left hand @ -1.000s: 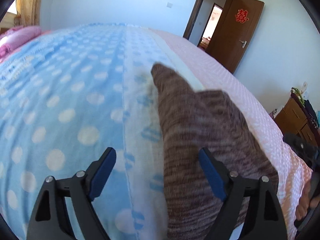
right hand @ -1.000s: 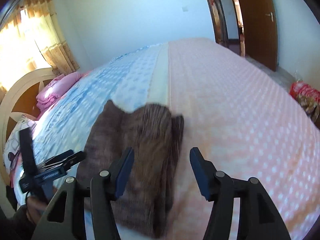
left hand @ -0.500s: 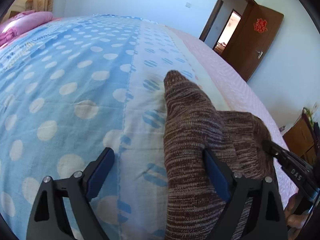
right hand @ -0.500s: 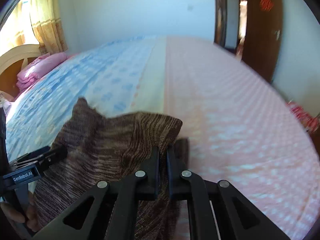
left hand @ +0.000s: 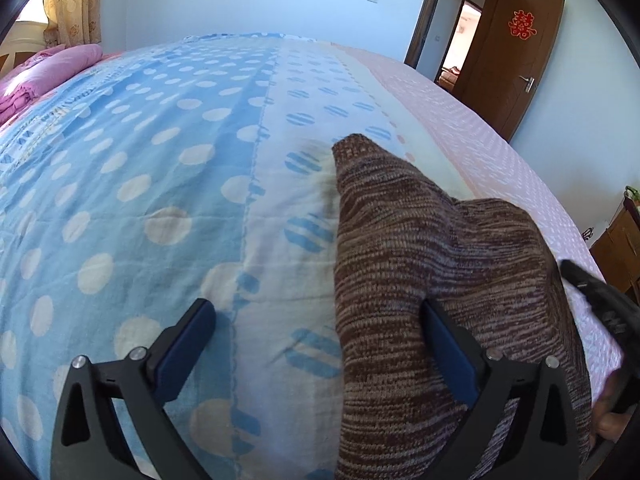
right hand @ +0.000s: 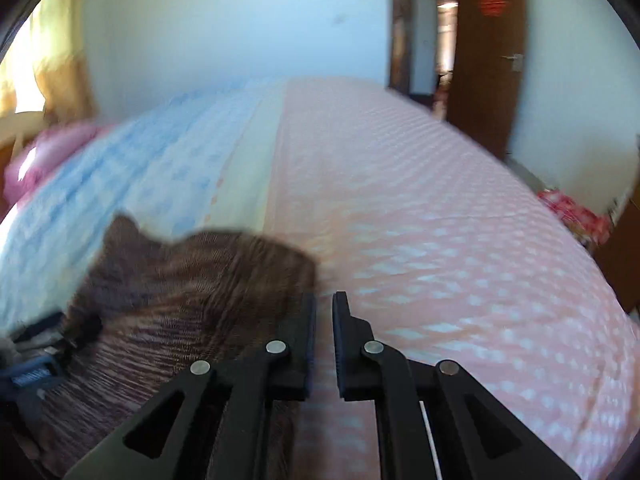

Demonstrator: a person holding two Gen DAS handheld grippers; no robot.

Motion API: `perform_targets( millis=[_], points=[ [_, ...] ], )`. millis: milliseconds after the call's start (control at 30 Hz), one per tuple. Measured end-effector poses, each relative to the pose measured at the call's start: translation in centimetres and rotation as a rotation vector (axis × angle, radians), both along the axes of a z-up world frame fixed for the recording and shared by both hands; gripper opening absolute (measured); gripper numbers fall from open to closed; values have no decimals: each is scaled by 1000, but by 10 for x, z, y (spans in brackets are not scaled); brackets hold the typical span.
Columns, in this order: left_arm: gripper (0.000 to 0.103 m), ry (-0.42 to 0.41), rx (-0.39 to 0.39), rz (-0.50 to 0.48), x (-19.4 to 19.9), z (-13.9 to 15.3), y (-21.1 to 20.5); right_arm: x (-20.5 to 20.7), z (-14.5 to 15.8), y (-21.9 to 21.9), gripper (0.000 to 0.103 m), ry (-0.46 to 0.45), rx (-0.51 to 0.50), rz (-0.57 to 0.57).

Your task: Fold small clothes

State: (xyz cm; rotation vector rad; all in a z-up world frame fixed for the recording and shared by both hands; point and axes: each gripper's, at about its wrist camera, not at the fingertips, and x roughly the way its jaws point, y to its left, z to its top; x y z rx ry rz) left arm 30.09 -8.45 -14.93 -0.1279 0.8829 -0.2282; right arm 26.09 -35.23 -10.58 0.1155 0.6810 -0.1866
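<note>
The bed [left hand: 168, 184] fills most of both views: a blue polka-dot cover on the left side of the frame, a pale striped-dot band down the middle, and a pink patterned cover [right hand: 440, 248] on the right. Behind it stand a pale wall, a brown door [left hand: 516, 60] with a red paper ornament at the upper right, a yellow curtain [left hand: 74, 12] at the upper left, and folded pink bedding [left hand: 48, 72] at the left edge. A wooden cabinet [left hand: 618, 248] is cut off at the right edge of the left wrist view.

The brown knit garment [left hand: 420, 280] lies on the bed across the pale band, in the lower right of the left wrist view and the lower left of the right wrist view, one pointed end reaching up the frame. Its lower part runs out of frame in both.

The left gripper [left hand: 318, 338] has just been opening and stands spread wide; its right finger presses into a fold of the knit, the left finger over bare cover, nothing clamped.

The right gripper [right hand: 324, 340] is clenched, jaws nearly together; the garment's edge lies just left of them, and the blurred frame shows no cloth between the tips.
</note>
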Motion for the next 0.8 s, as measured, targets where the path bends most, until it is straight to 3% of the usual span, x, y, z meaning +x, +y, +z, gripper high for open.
perform_targets(
  millis=[167,233,300,333,600,700,800],
  points=[
    [103,-7,39,5,0,0,-5,-47,7,40,6,33,-10,153],
    [103,-6,47,6,0,0,-6,-60,-9,48,6,84,26,198],
    [103,-7,55,8,0,0,-6,-62,-33,51,7,145,-11,186],
    [103,-9,63,9,0,0,-8,-70,-36,50,7,96,-25,187],
    [103,-18,83,14,-4,2,-7,-70,-35,60,12,60,-99,173],
    [103,-23,114,-1,-19,9,-6,-80,-28,54,25,39,-72,122],
    [103,-67,163,-20,-46,20,-4,-96,-20,51,25,-17,7,87]
  ],
)
